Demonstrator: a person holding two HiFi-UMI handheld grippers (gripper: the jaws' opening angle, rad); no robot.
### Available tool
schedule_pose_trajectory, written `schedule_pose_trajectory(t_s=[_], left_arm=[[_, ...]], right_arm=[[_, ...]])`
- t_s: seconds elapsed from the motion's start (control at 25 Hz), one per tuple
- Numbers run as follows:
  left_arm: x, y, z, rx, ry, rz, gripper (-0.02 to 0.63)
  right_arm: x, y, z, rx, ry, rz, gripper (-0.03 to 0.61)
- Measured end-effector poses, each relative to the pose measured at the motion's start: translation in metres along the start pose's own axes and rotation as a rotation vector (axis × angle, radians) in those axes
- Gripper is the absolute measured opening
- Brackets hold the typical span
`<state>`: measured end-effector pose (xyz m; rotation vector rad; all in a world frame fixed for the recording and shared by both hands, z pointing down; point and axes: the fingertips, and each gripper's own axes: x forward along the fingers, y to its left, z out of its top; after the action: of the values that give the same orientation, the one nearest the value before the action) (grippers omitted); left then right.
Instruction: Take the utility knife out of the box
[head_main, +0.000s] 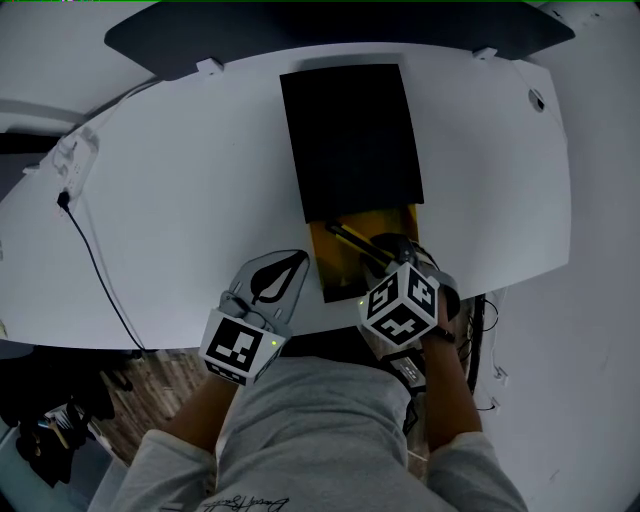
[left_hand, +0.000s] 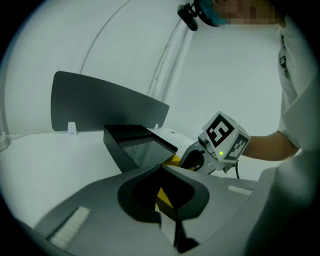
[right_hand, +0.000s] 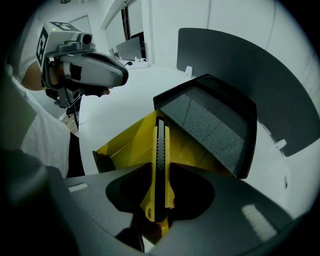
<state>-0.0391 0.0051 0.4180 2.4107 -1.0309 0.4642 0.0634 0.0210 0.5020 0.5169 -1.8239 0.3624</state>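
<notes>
Right tool clamped on utility knife, yellow-black body upright between jaws, over yellow tray slid partway out of black box. Left tool with jaws together, just beside tray's left edge, above white table.

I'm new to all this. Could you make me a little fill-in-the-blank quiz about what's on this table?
1. The yellow-and-black utility knife is clamped in the person's ___ gripper.
2. Under the knife sits an open cardboard tray coloured ___.
3. That tray sticks out of a box sleeve coloured ___.
Missing words: right; yellow; black.
</notes>
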Motion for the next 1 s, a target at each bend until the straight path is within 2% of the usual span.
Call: schedule_pose_trajectory(t_s=[0.48, 1.0], left_arm=[[-0.014, -0.009, 0.022, 0.046, -0.030, 0.011, 0.000], [-0.023, -0.030, 0.065, 0.120, -0.096, -0.008, 0.000]], right_arm=[[-0.034, -0.004, 0.008, 0.060, -0.094, -0.037, 0.131], [-0.090, -0.014, 0.023, 0.179, -0.295, -0.094, 0.132]])
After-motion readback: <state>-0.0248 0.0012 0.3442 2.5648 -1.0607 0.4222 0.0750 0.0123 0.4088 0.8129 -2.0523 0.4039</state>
